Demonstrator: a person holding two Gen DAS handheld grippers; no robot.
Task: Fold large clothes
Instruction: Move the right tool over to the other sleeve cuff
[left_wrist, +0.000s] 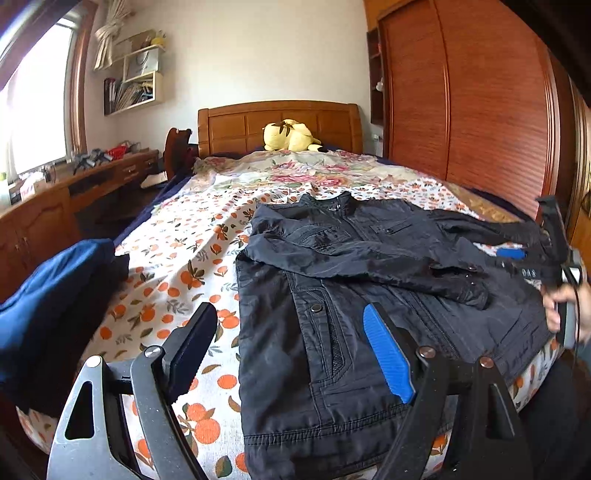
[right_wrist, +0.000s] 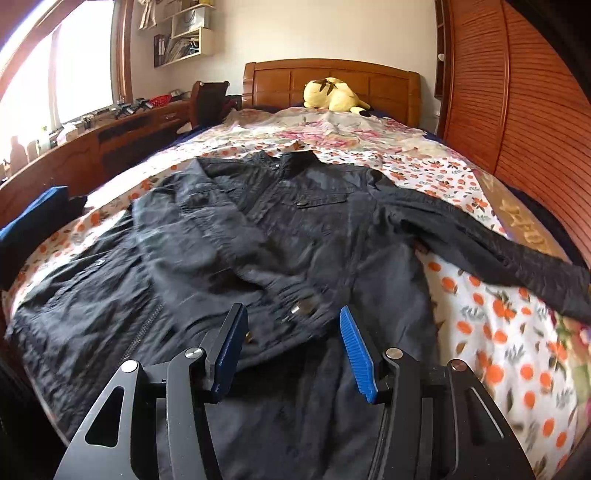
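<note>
A black jacket (right_wrist: 280, 236) is being laid front-up on the bed (right_wrist: 498, 339), collar toward the headboard (right_wrist: 332, 79). One sleeve (left_wrist: 369, 258) is already being kept folded across the chest, while the other sleeve (right_wrist: 491, 243) is being left stretched out over the bedspread toward the wardrobe side, so the sleeve-folding step is judged to be half done. For the next move, this outstretched sleeve is probably being required to be grasped near the cuff and carried across the front. The left gripper (left_wrist: 291, 350) is being held released above the lower left part of the jacket, nothing between its jaws. The right gripper (right_wrist: 291, 343) is being held spread wide over the folded cuff, grasping nothing.
</note>
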